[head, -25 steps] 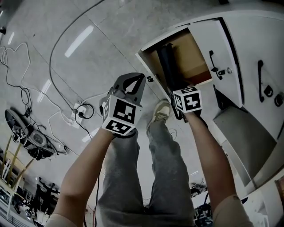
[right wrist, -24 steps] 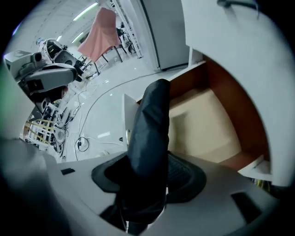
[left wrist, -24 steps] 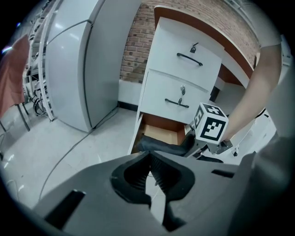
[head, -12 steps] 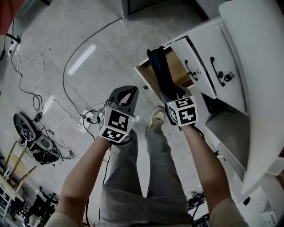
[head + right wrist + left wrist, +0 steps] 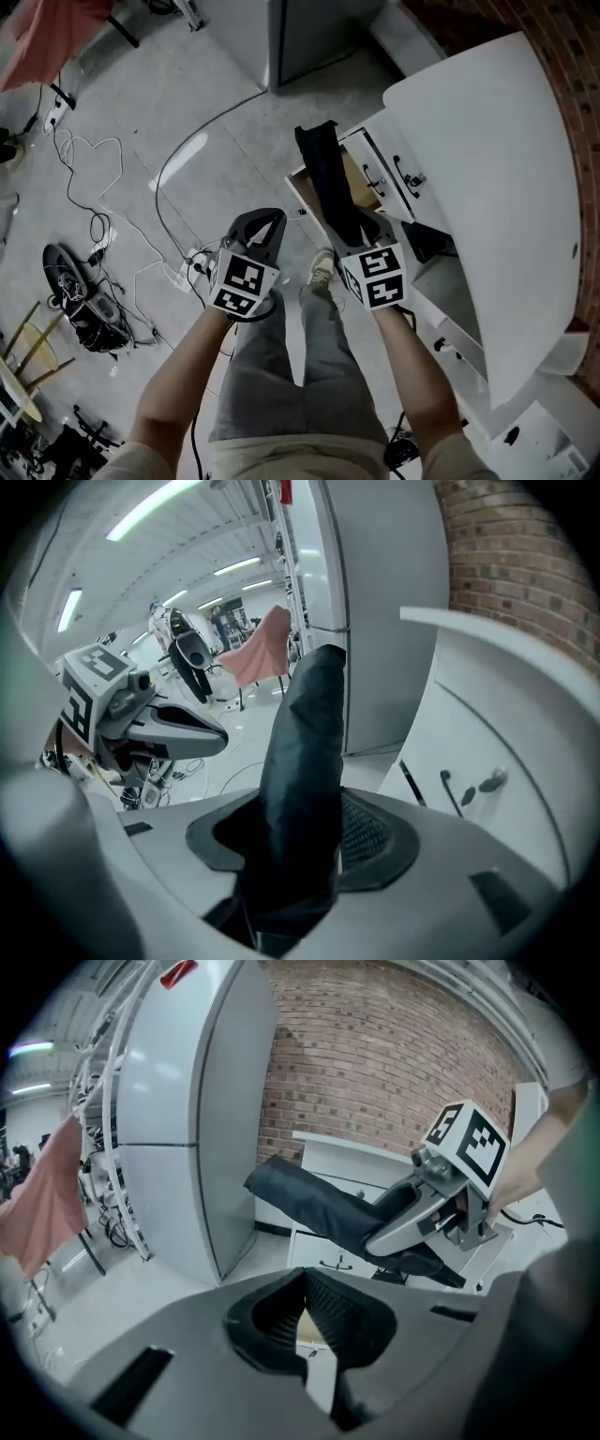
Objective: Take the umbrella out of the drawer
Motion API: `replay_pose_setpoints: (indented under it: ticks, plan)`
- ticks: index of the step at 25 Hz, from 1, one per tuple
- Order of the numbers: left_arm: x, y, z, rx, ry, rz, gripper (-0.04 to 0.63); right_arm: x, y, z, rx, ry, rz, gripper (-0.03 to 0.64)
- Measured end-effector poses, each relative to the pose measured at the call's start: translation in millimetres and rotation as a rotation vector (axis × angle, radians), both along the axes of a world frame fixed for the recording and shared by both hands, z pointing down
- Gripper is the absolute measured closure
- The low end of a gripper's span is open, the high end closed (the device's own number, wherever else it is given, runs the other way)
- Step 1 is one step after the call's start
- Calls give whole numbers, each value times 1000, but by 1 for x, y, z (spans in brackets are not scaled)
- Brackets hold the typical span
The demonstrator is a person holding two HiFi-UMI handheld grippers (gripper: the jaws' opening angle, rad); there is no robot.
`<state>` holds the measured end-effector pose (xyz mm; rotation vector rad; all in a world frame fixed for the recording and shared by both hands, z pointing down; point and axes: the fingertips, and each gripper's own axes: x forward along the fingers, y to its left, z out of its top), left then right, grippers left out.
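Umbrella (image 5: 328, 183) sits tight in my right gripper (image 5: 362, 228), near the open drawer (image 5: 362, 185); my left gripper (image 5: 261, 225) is closed, empty. Its long far end could tip and slip out.

Umbrella (image 5: 323, 169) in R tool (image 5: 359, 230), over open drawer (image 5: 363, 190); L tool (image 5: 270, 221) to its left.

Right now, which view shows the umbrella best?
The left gripper view: the umbrella shows side-on, nearly full length. The head view shows it smaller, from above; the right gripper view shows only a close stretch.
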<state>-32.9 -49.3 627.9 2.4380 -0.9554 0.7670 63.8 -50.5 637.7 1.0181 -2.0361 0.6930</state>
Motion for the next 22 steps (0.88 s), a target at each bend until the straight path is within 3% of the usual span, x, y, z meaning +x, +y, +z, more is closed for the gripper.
replay_pose_setpoints:
  ticks: [8, 12, 16, 22]
  plan:
    - [-12, -35, -137, 132, 3, -23, 587, -11, -32, -149, 156, -63, 32, 390]
    - [-14, -51, -220, 214, 109, -79, 588, -6, -52, -221, 235, -92, 39, 390]
    - [-11, -64, -297, 304, 137, -85, 588, 4, -69, -293, 324, -93, 55, 389]
    - [-5, -59, -375, 373, 167, -51, 587, 15, -70, -391, 452, -140, 106, 390]
